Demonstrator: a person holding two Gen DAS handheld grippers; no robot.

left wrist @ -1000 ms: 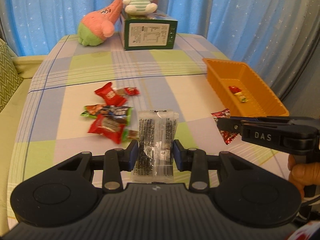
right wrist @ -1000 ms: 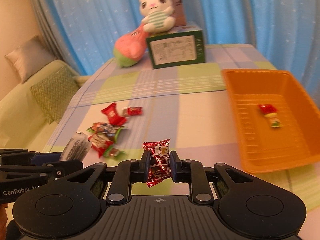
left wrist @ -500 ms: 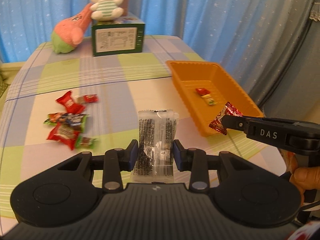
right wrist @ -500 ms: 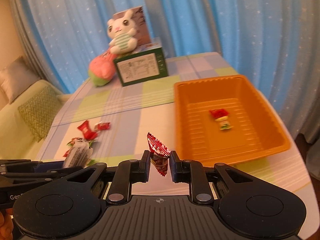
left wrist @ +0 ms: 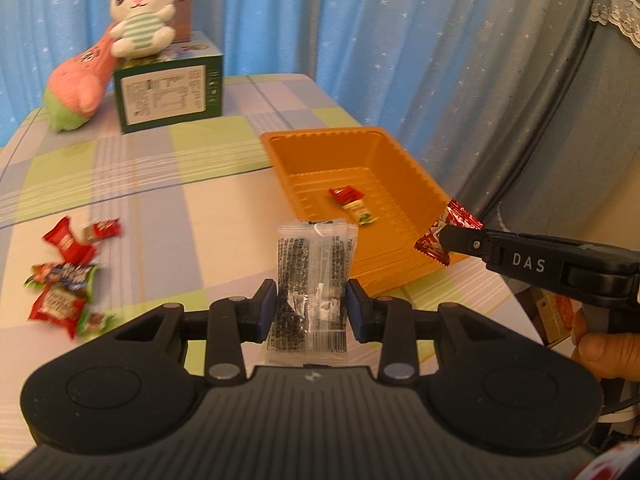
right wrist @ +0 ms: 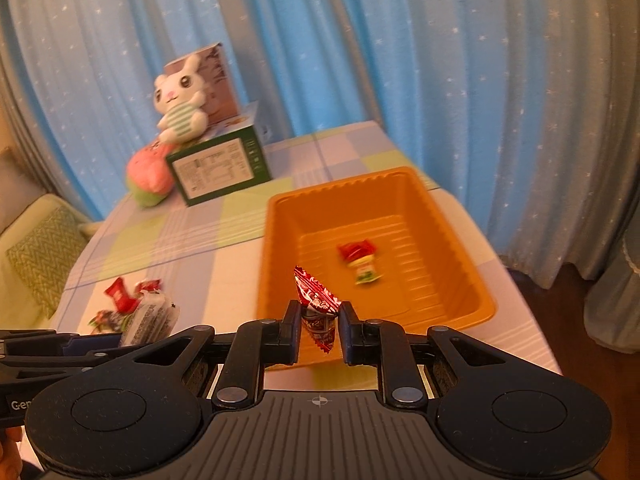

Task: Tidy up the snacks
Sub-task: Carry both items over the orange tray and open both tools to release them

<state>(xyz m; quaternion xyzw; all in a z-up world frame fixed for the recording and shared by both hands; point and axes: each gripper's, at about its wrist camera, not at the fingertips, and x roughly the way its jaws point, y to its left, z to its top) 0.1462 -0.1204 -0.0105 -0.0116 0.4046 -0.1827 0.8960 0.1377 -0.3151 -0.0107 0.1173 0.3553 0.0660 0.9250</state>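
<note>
Nearest the left wrist camera, the left gripper (left wrist: 312, 306) has its two blue-padded fingers clamped on a clear plastic packet printed with black text (left wrist: 311, 280), which stands upright between them above the near edge of the table. The right gripper (right wrist: 319, 325) is likewise closed on a crinkled red foil candy wrapper (right wrist: 316, 306), held on end with its pointed tip up; from the left wrist view this red wrapper (left wrist: 442, 236) hangs over the near right corner of the orange ribbed plastic tray (left wrist: 404, 168), with the person's right hand (left wrist: 600, 354) visible on the handle. The tray sits on the right side of the pastel checked tablecloth (left wrist: 160, 184), and inside it lies one small red and green candy (left wrist: 352, 205), well apart from the walls. On the left side of the cloth a loose heap of red and green wrapped snacks (left wrist: 64, 276) lies on the table, away from the tray. Farther back stands a dark green cardboard box with a white label (left wrist: 170, 94), a white plush rabbit in a striped shirt (left wrist: 140, 20) sitting on top of it and a pink and green plush toy (left wrist: 76, 92) leaning against its left side. Blue star-patterned curtains (left wrist: 360, 32) close the background.
</note>
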